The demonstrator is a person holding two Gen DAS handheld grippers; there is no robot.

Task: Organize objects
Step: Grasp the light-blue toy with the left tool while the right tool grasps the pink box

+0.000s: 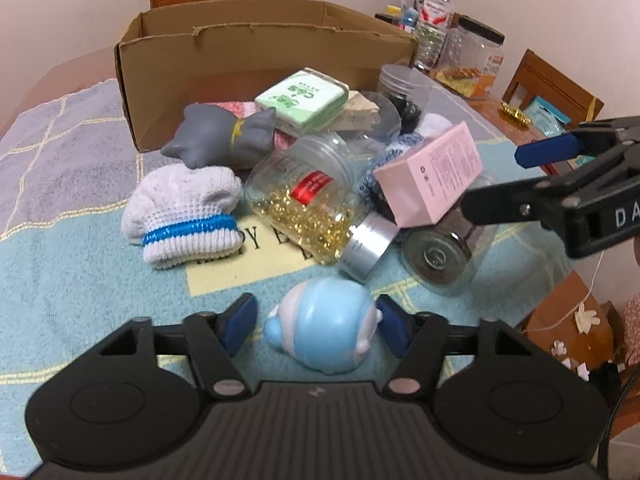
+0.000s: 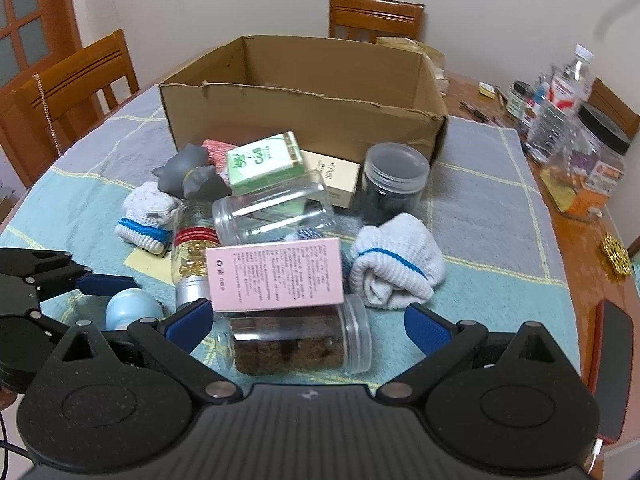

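A pale blue shell-shaped toy (image 1: 326,330) lies on the towel between the open fingers of my left gripper (image 1: 316,322), which do not press it; it also shows in the right wrist view (image 2: 130,306). My right gripper (image 2: 308,326) is open around a lying jar of brown contents (image 2: 292,340), with a pink box (image 2: 276,276) resting on that jar. Behind lie a jar of gold pins (image 1: 308,204), a grey cat toy (image 1: 224,136), a green box (image 1: 302,98) and rolled white socks (image 1: 184,216). An open cardboard box (image 2: 304,92) stands at the back.
A dark-filled jar (image 2: 394,184), an empty clear jar (image 2: 272,210) and a second rolled sock (image 2: 394,268) lie in the pile. Bottles and a black-lidded jar (image 2: 592,148) stand at the right table edge. Wooden chairs (image 2: 68,92) surround the table. A phone (image 2: 612,364) lies at right.
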